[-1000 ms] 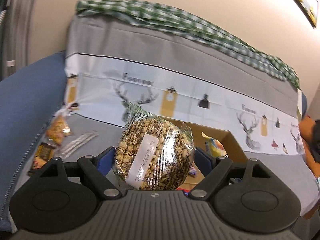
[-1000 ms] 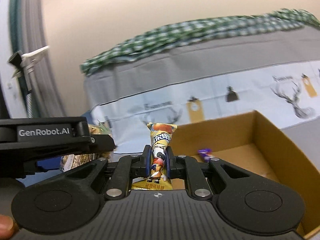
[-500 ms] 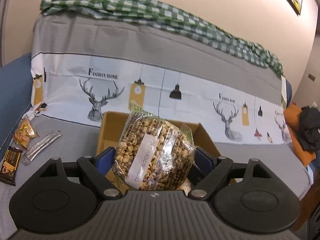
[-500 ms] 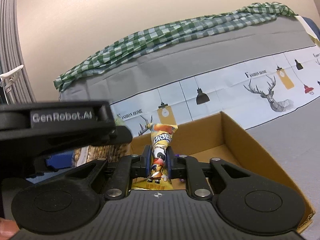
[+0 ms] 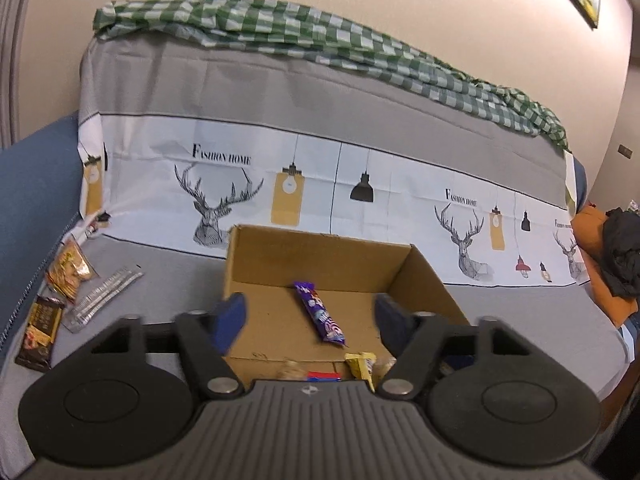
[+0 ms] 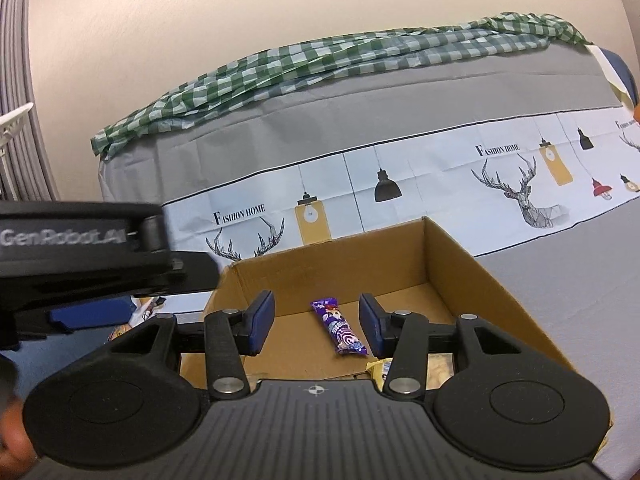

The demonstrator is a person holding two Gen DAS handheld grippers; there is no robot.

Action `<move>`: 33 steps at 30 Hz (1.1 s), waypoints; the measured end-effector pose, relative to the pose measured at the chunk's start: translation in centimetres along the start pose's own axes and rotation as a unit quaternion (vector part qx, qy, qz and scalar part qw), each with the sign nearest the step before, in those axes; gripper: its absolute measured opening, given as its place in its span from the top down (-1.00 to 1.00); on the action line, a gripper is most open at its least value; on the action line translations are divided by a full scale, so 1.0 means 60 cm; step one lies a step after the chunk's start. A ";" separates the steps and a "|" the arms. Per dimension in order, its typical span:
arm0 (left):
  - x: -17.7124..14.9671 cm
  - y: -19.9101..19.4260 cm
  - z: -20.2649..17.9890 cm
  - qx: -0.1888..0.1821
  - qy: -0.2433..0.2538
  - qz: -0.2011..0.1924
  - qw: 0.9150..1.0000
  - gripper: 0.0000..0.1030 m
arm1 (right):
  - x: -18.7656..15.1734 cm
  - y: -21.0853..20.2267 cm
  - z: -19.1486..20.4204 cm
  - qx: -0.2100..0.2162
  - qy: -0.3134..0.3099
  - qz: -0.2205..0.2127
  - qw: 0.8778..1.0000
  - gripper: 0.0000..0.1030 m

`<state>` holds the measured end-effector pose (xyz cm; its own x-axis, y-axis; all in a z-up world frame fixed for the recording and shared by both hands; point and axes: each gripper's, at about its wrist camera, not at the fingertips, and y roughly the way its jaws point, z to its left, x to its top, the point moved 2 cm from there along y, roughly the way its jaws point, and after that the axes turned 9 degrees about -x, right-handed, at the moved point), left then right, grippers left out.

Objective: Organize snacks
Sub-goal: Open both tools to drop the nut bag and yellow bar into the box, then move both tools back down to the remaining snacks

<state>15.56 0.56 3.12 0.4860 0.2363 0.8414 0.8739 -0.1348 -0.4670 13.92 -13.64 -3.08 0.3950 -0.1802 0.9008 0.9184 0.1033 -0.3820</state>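
An open cardboard box (image 5: 320, 236) (image 6: 460, 264) sits on the grey sofa cover. A purple snack bar (image 5: 320, 314) (image 6: 340, 328) lies on its floor. My left gripper (image 5: 310, 316) hangs over the box's near edge; its jaws are closing with nothing between them. My right gripper (image 6: 316, 320) hovers over the box too, and its jaws are opening on nothing. A yellow packet (image 5: 362, 362) (image 6: 378, 370) lies in the box's near end, mostly hidden under the gripper bodies. The left gripper's black housing (image 6: 80, 252) crosses the left of the right wrist view.
Loose snacks lie left of the box on the seat: an orange packet (image 5: 70, 270), a silver packet (image 5: 102, 300) and a dark brown bar (image 5: 40, 332). A green checked cloth (image 5: 320, 44) drapes the sofa back. An orange cushion (image 5: 608, 292) with dark clothing sits at the right.
The left gripper let go of the clear bag of puffed snacks and swung over the box. The right gripper opened and released the yellow packet, which now lies in the box.
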 end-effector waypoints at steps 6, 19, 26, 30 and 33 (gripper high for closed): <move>0.006 -0.062 0.089 0.004 0.003 -0.036 0.999 0.32 | -0.018 -0.002 0.019 -0.008 -0.027 0.000 1.000 0.04; -0.106 -0.134 0.366 0.097 -0.096 -0.021 0.990 0.33 | -0.076 -0.047 0.110 0.061 -0.121 -0.023 0.990 0.34; -0.129 -0.141 0.413 0.072 -0.148 -0.033 0.986 0.37 | -0.124 -0.106 0.186 0.155 -0.190 -0.044 0.969 0.49; -0.129 -0.149 0.415 0.064 -0.159 -0.047 0.984 0.37 | -0.161 -0.130 0.243 0.206 -0.238 -0.028 0.949 0.49; -0.130 -0.161 0.417 0.047 -0.164 -0.064 0.983 0.37 | -0.184 -0.128 0.282 0.232 -0.256 0.012 0.938 0.49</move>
<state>3.38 24.09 -5.72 0.3334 0.5447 0.7695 0.9171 0.0020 -0.3988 2.07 4.10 -6.61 0.2427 0.3088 0.9196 0.7525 0.5383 -0.3794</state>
